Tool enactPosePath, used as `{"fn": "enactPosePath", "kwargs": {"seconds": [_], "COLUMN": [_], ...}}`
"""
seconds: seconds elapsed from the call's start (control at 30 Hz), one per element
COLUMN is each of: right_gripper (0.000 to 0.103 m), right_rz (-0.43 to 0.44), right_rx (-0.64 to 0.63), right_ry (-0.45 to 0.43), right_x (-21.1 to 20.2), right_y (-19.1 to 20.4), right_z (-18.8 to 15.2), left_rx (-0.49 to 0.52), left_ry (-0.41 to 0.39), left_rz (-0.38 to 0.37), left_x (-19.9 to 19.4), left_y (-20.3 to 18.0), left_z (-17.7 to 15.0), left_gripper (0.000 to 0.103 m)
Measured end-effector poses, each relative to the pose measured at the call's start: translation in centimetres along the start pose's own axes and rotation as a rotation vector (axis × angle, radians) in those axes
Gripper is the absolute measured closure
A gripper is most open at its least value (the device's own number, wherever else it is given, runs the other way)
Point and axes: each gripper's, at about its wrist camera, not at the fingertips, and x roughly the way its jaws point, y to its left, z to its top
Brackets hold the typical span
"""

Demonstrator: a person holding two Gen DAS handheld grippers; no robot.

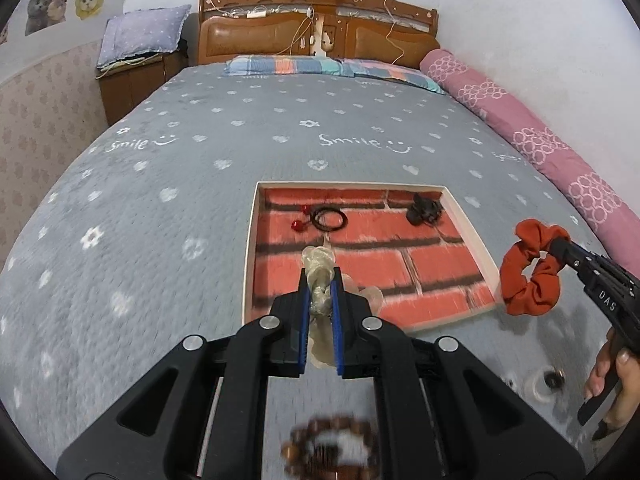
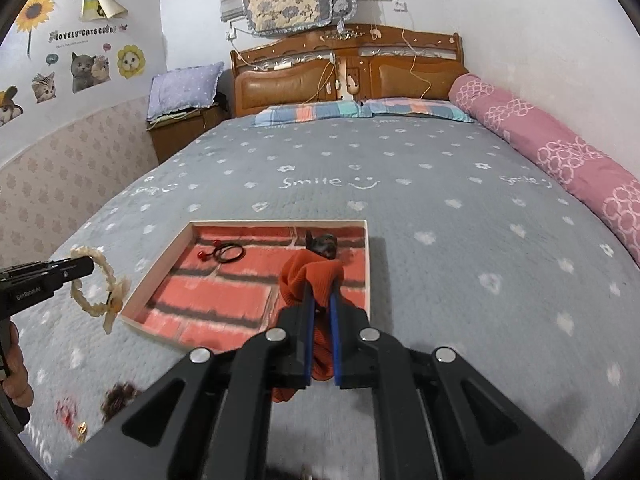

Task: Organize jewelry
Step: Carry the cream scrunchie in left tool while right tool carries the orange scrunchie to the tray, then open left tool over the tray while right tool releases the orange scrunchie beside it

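While its blue-lined jaws stand nearly together, the left gripper (image 1: 320, 280) pinches a cream hair tie (image 1: 319, 276) with pale translucent petals, held up over the near edge of the tray (image 1: 466, 222); from the right wrist view the same tie (image 2: 96, 290) hangs as a loop from the fingertips, just off the tray's near left corner. The right gripper (image 2: 320, 286) is likewise clamped narrow — on an orange scrunchie (image 2: 310, 276), which hangs beside the tray's right rim (image 1: 528, 268).

Inside the shallow tray, lined with a red brick print, lie a black elastic with red beads (image 1: 326, 218) toward the far left and a black clip (image 1: 422, 208) near the far right corner.

On the grey bedspread (image 1: 200, 152) nearer the camera rest a brown bead bracelet (image 1: 330, 446) — blurred — and a small dark ring-shaped piece (image 1: 554, 378). A pink bolster (image 2: 560, 148) runs along the wall.
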Motion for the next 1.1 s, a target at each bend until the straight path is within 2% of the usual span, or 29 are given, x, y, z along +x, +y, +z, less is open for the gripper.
{"fn": "enactPosePath", "kwargs": {"seconds": [0.23,0.4,0.53,0.8,1.03,1.1], "right_gripper": [0.096,0.096,0.096,0.096,0.096,0.096], "right_rz": [-0.012,-0.043,-0.068,-0.131,-0.145,-0.145], "right_rx": [-0.002,-0.017,-0.021,-0.061,-0.070,-0.069], "right_ry": [0.036,0.060,0.085,0.167,0.237,0.256], "right_x": [8.0,11.7,14.0,17.1,18.9,19.3], "right_y": [0.7,1.1,0.9,0.9,1.2,1.1], "right_z": [2.0,2.3,2.2,1.8,1.8,1.9], "left_rx": [0.003,0.012,-0.028,-0.014,-0.006,-0.019], "left_ry": [0.044,0.066,0.103,0.163,0.230,0.258], "left_rz": [0.034,0.089,0.098,0.120,0.157,0.141], "left_x": [8.1,12.6,15.5,18.4,20.7,21.2], "left_y": [-0.2,-0.1,0.8,1.1,1.5,1.8], "left_z": [3.4,4.3,4.4,4.8,5.0,5.0], "left_gripper": [0.095,0.095,0.095,0.095,0.093,0.093]}}
